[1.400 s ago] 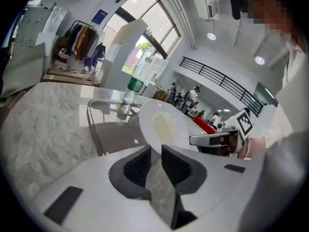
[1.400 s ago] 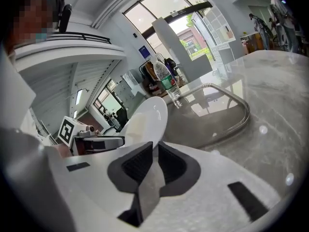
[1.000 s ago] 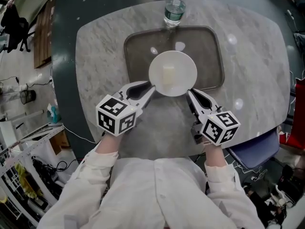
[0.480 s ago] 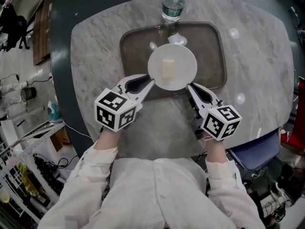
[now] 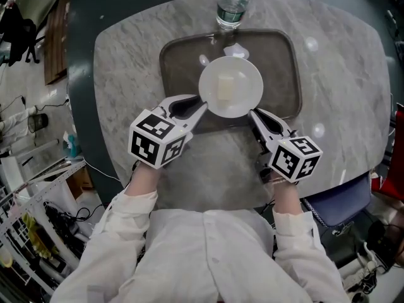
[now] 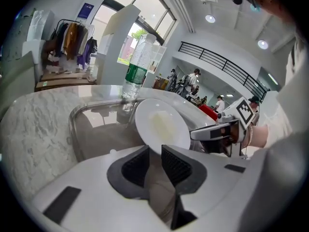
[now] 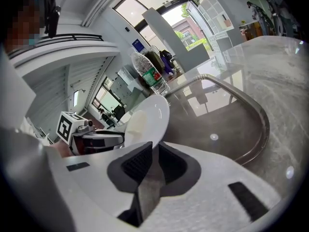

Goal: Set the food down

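Observation:
A white plate (image 5: 231, 87) carrying a pale yellowish piece of food (image 5: 224, 88) hangs over the near half of a dark brown tray (image 5: 170, 52). My left gripper (image 5: 201, 109) is shut on the plate's near-left rim. On the near-right rim my right gripper (image 5: 252, 113) is shut as well. In the left gripper view the plate (image 6: 161, 124) rises from between the jaws, with the right gripper (image 6: 217, 132) across from it. The right gripper view shows the plate (image 7: 149, 117) tilted up, the food (image 7: 136, 122) on it and the left gripper (image 7: 96, 139) beyond.
A clear water bottle (image 5: 231, 5) with a green label stands just past the tray's far rim. The tray lies on a round marble table (image 5: 341, 74). A blue chair seat (image 5: 338, 197) shows under the table's near-right edge. Shelves and clutter stand at the far left.
Both grippers have carried the plate a little farther away from me, so it now sits more fully over the tray. The grips have not changed.

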Demonstrator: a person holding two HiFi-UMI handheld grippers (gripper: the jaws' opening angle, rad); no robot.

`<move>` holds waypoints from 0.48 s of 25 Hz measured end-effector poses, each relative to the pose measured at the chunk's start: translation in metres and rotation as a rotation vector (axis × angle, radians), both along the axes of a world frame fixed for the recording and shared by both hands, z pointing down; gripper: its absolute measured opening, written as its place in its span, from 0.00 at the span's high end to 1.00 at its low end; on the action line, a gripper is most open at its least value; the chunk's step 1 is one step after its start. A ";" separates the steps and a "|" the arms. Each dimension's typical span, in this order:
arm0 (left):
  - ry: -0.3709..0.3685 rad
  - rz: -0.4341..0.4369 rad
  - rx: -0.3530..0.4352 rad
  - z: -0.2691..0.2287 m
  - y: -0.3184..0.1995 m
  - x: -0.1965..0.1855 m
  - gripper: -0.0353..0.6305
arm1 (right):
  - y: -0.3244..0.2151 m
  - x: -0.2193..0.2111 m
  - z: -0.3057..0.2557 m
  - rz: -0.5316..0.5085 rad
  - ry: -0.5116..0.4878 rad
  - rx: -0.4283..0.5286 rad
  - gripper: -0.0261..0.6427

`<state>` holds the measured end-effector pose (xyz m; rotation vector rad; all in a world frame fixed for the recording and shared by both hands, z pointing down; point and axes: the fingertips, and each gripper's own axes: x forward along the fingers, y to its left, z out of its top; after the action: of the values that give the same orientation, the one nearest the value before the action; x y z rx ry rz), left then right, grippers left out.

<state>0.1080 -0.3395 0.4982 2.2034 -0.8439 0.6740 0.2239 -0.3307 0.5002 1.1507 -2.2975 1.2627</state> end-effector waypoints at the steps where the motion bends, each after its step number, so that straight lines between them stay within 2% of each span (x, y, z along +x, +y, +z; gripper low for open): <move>1: -0.008 0.003 -0.005 0.001 -0.001 0.000 0.84 | -0.001 0.000 0.001 0.003 0.001 -0.009 0.92; 8: -0.080 0.044 -0.049 0.011 -0.004 0.002 0.84 | -0.010 0.003 0.004 0.015 0.017 -0.035 0.92; 12: -0.133 0.070 -0.037 0.014 -0.004 0.006 0.86 | -0.016 0.002 0.004 0.008 0.034 -0.043 0.92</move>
<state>0.1141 -0.3438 0.5120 2.1819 -0.8161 0.8713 0.2262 -0.3469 0.5046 1.1597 -2.2322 1.2792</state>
